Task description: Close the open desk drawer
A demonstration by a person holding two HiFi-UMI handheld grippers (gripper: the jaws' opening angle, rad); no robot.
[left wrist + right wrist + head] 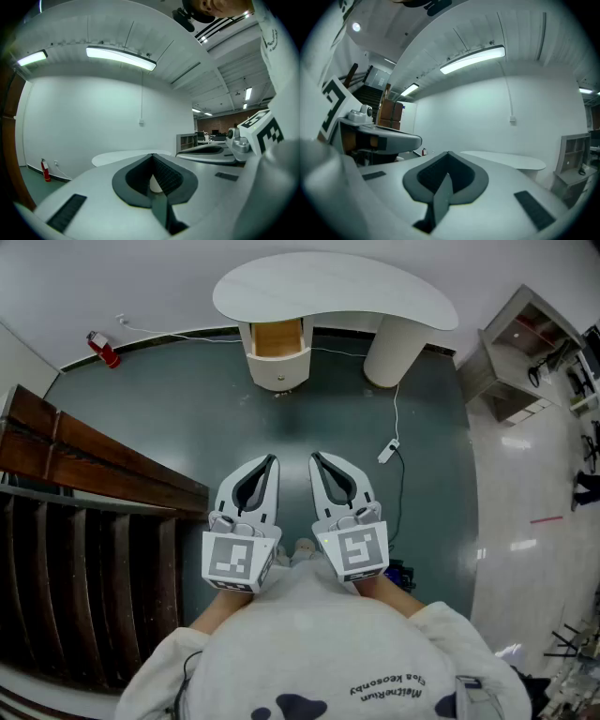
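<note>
Upside-down print on sweatshirt (389, 688); not legible.

Head view looks steeply down; both gripper views face roughly level toward the same far-off desk (335, 292).

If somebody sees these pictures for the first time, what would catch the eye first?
The left tongs and the right tongs, both shut and empty, point side by side from the lower middle of the head view. Ahead stands a white curved desk with its drawer pulled open.
</note>
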